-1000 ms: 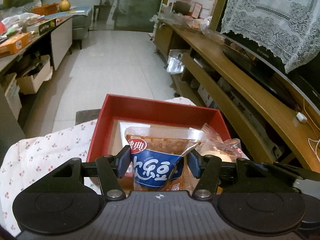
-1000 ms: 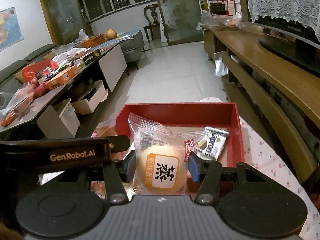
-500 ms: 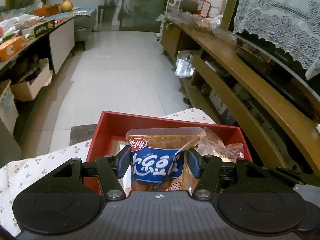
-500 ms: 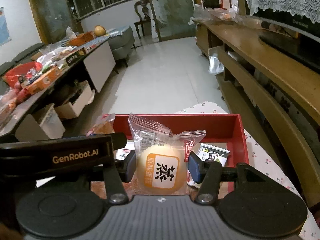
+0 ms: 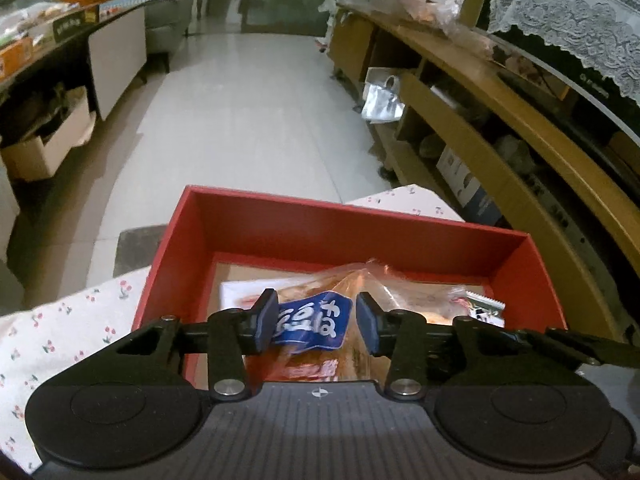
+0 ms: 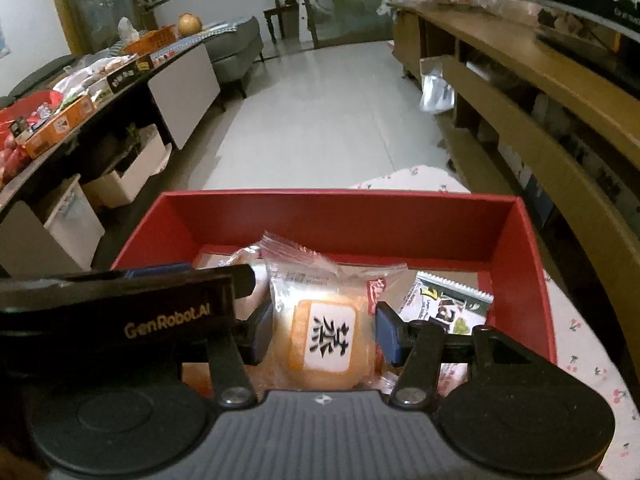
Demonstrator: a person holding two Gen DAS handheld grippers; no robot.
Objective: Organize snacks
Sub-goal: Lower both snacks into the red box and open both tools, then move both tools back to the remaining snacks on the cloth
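A red box (image 5: 352, 236) sits on a cherry-print cloth. My left gripper (image 5: 316, 322) is over the box's near left part with its jaws spread; the blue-label snack pouch (image 5: 312, 324) lies tipped over between them, touching the left pad only. My right gripper (image 6: 322, 334) is shut on a clear-wrapped yellow bun (image 6: 324, 340), held low over the red box (image 6: 348, 220). A green-and-white wafer packet (image 6: 448, 304) lies in the box at right. The left gripper's body (image 6: 120, 316) shows at the right wrist view's left.
The cherry-print cloth (image 5: 60, 328) covers the table under the box. A wooden shelf unit (image 5: 500, 128) runs along the right. A cluttered counter (image 6: 72, 108) with boxes stands at left. Tiled floor (image 5: 248, 112) lies beyond the box.
My left gripper has opened and the blue-label pouch has tipped down into the box. Both grippers have moved forward and lower over the box. The right gripper still holds the bun.
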